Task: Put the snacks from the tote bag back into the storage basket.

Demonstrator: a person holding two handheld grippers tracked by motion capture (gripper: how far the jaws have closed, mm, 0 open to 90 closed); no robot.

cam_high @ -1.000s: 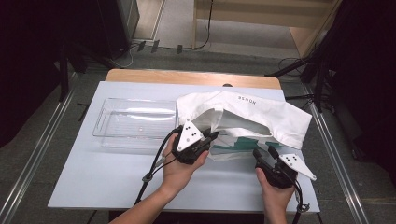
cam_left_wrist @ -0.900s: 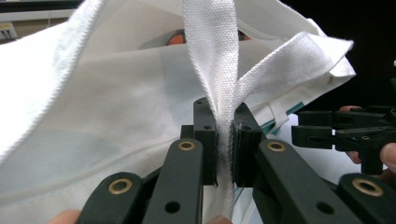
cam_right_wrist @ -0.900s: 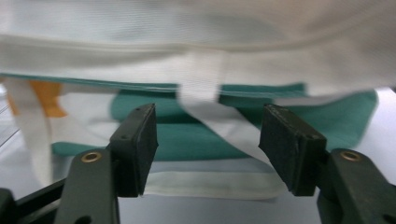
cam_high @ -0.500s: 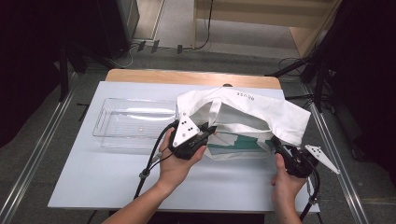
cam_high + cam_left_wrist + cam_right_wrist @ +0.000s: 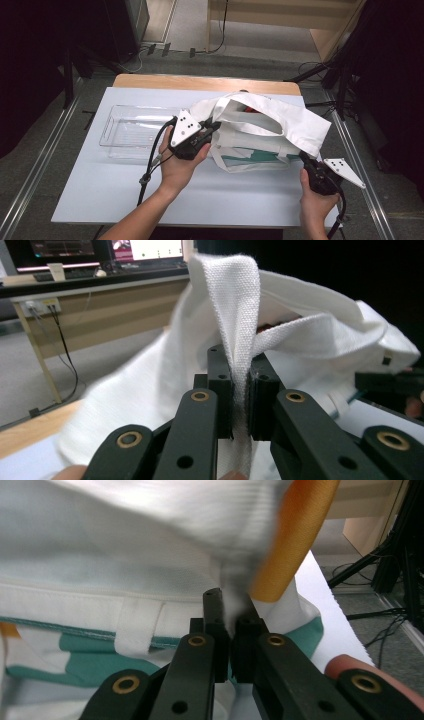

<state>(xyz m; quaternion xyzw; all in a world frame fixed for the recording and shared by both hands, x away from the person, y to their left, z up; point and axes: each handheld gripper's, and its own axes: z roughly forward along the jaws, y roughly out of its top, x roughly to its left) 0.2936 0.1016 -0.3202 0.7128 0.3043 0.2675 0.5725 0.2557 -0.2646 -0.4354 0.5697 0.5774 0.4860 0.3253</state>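
High view: the white tote bag (image 5: 260, 132) lies on the table (image 5: 100, 195) toward its right edge, beside the clear tray (image 5: 130, 131). My left gripper (image 5: 212, 127) pinches its strap; my right gripper (image 5: 304, 159), jaws just closing, nips its lower corner, presumably to spread it.

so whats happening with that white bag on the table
A person is working a white cloth bag with a set of tongs in each hand. The left tongs are clamped on a strap of the bag. The right tongs have just been closing and now pinch white cloth at the bag's near right edge. A clear plastic tray sits beside the bag.
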